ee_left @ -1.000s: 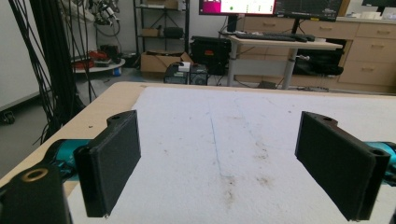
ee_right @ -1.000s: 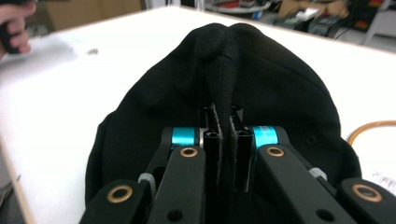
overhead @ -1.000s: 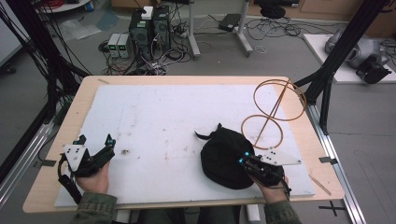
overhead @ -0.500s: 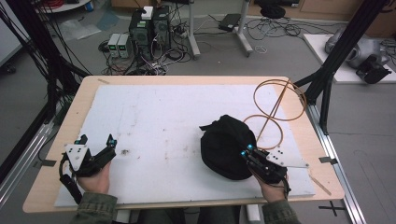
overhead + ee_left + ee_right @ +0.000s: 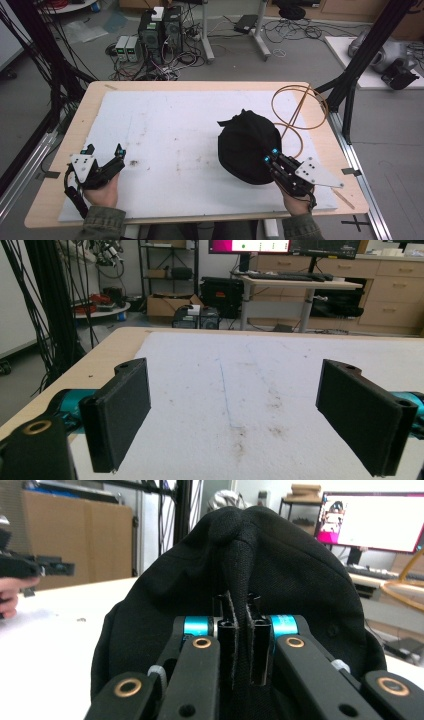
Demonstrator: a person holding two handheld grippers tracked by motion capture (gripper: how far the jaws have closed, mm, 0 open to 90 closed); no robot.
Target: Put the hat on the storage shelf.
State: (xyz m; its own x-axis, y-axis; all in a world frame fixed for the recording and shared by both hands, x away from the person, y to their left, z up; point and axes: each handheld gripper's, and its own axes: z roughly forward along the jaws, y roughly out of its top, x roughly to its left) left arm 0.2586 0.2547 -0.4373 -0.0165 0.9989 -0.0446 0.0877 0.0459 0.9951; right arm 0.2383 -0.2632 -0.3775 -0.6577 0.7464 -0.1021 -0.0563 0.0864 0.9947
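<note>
Since the earlier frame the black fabric garment [image 5: 250, 146] has bunched up taller into a rounded heap, lifted at its near side by the right gripper [image 5: 270, 156], while the left gripper [image 5: 106, 150] has stayed where it was. Nearest the person, the right gripper's fingers [image 5: 226, 630] are pressed together on a ridge of the black cloth, seen close in the right gripper view. The left gripper rests at the near left corner of the white foam mat [image 5: 170, 135], its fingers [image 5: 120, 410] spread wide with nothing between them. The garment sits on the mat's right half, near the front edge. The mat's middle and far left lie open for moving. Just beyond the garment, a looped orange cable [image 5: 300, 107] lies close to the wooden counter's [image 5: 200, 85] far right edge.
</note>
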